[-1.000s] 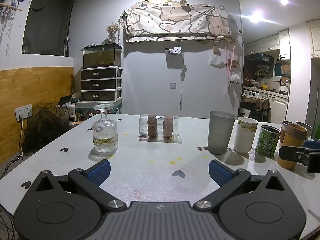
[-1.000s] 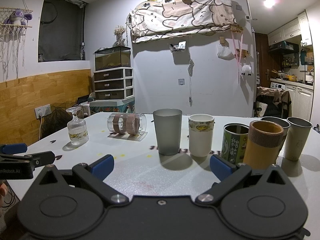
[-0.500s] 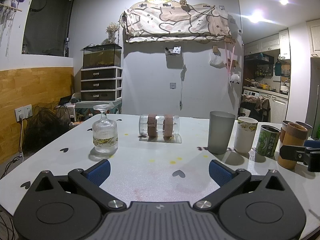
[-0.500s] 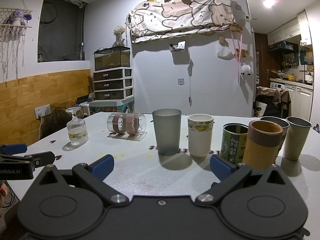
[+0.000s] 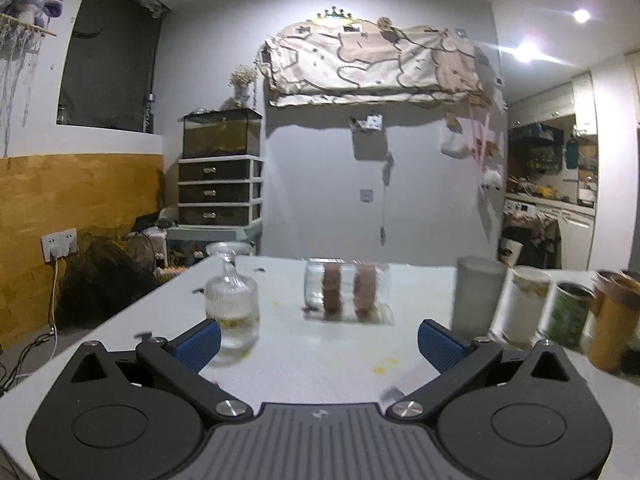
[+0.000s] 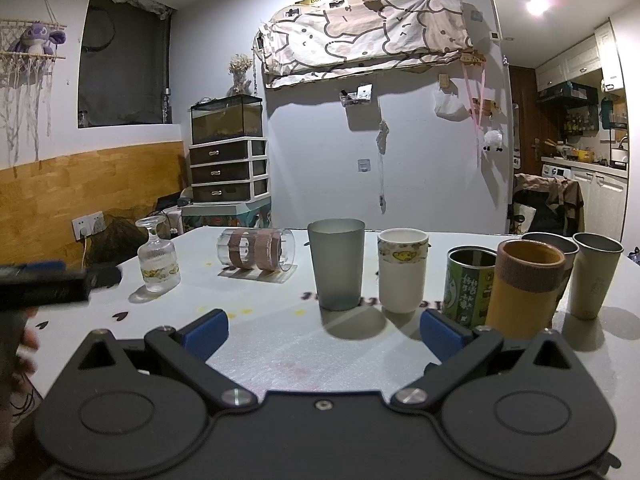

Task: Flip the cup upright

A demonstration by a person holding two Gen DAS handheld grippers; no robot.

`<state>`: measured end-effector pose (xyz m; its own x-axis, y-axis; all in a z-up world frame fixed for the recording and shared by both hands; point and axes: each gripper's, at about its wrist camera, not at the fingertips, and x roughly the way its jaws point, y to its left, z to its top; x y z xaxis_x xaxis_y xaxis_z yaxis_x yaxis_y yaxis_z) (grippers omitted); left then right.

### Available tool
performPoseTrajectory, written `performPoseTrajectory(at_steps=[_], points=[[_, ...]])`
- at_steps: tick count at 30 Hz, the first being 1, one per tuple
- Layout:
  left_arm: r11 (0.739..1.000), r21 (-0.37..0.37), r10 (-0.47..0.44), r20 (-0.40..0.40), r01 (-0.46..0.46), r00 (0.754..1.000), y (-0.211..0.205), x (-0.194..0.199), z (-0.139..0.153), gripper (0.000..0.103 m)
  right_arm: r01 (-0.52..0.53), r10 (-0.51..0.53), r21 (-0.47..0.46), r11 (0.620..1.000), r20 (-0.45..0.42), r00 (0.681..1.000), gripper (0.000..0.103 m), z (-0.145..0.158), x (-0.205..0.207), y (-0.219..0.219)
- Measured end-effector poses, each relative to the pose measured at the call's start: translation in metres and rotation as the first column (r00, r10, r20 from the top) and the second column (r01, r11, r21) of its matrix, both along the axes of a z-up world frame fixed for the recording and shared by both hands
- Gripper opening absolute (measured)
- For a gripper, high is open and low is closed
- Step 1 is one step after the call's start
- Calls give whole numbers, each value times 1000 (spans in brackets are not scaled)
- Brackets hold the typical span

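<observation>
Left claw point(image 5: 318, 338) has moved closer to the lying cup point(image 5: 345, 289); both claws point(image 6: 323, 330) wide, holding nothing.

It was a lived-in home: a fish tank point(image 6: 227, 119) topped plastic drawers point(image 6: 229, 172), bedding point(image 6: 362, 26) hung overhead, and kitchen cabinets point(image 6: 600, 196) stood beyond.

White table point(image 6: 276, 356); upright cups point(image 6: 338, 264), inverted stem glass point(image 6: 157, 262), clear cup point(image 6: 256, 249) on its side.
</observation>
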<state>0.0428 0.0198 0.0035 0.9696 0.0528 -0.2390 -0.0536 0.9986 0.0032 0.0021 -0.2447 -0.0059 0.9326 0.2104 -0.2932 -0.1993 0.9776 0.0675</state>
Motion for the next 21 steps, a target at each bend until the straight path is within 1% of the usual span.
performPoseTrajectory(at_steps=[2,4,7,9,11,13,15,18,20,21], points=[[999,3,31,17,-32,999,8,14,5,103,-3,3,2,1000,1,1000,103,-1,-2,0],[998,-6,60,16,-60,998,15,27,9,103,-5,5,6,1000,2,1000,103,0,-4,0],[996,-25,82,-23,-83,996,30,55,14,103,-4,4,10,1000,-2,1000,103,-1,-5,0],[991,-35,128,-44,-129,991,41,77,17,103,3,-3,9,1000,-9,1000,103,-2,-6,0],[986,-37,162,-46,-163,986,50,96,19,103,-4,4,9,1000,-13,1000,103,-3,-6,1],[982,-25,188,-52,-190,981,58,118,20,103,-22,22,9,1000,-11,1000,103,-4,-7,2],[982,-33,183,-72,-185,981,66,136,21,103,-40,40,5,999,-4,999,103,-4,-11,3],[977,-75,190,-92,-197,977,76,159,23,102,-49,49,-1,999,3,999,103,-4,-13,5],[973,-96,202,-105,-212,974,80,173,26,97,-54,54,0,999,2,999,103,-5,-12,6],[972,-92,206,-116,-217,972,80,180,26,97,-55,55,0,998,0,998,103,-6,-12,7]])
